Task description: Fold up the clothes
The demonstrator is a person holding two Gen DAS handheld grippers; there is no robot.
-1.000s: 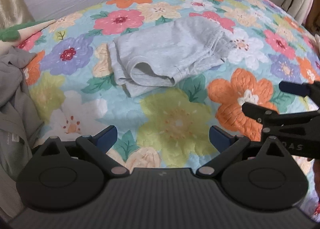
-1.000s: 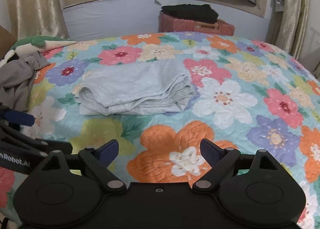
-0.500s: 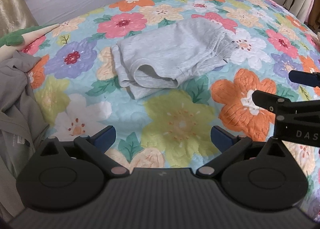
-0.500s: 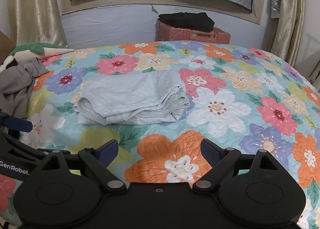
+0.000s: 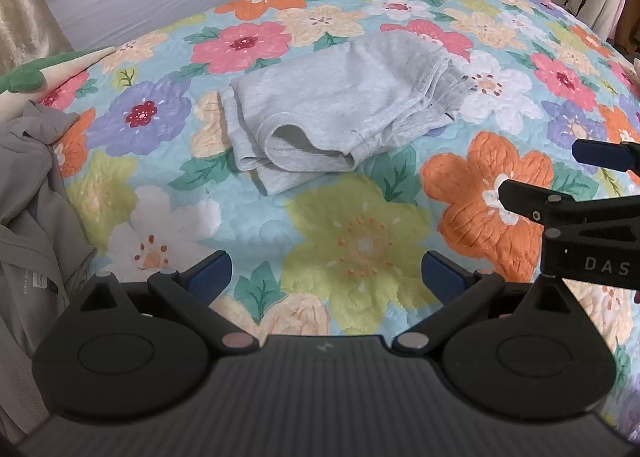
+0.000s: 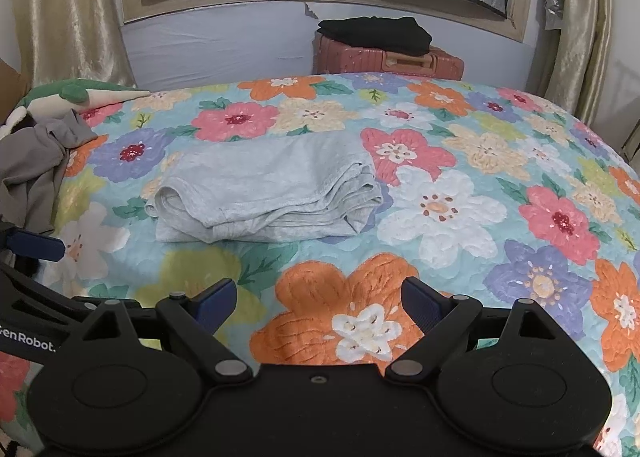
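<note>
A light grey garment (image 5: 340,113) (image 6: 264,193) lies folded into a compact bundle on the flowered bedspread (image 5: 360,241) (image 6: 472,217), in the middle of the bed. My left gripper (image 5: 326,277) is open above the quilt, well short of the bundle, with nothing between its blue pads. My right gripper (image 6: 316,303) is open too and holds nothing; it hovers over an orange flower in front of the bundle. In the left wrist view the right gripper (image 5: 560,185) shows from the side at the right edge.
A crumpled darker grey garment (image 5: 28,193) (image 6: 36,165) lies at the bed's left edge beside a green and cream plush (image 6: 76,93). Behind the bed stands a pink suitcase (image 6: 388,57) with black clothes (image 6: 376,33) on top. Curtains hang on both sides.
Both grippers have drawn back and up a little from the folded bundle, which now looks smaller and farther off. The bundle itself has not moved.
</note>
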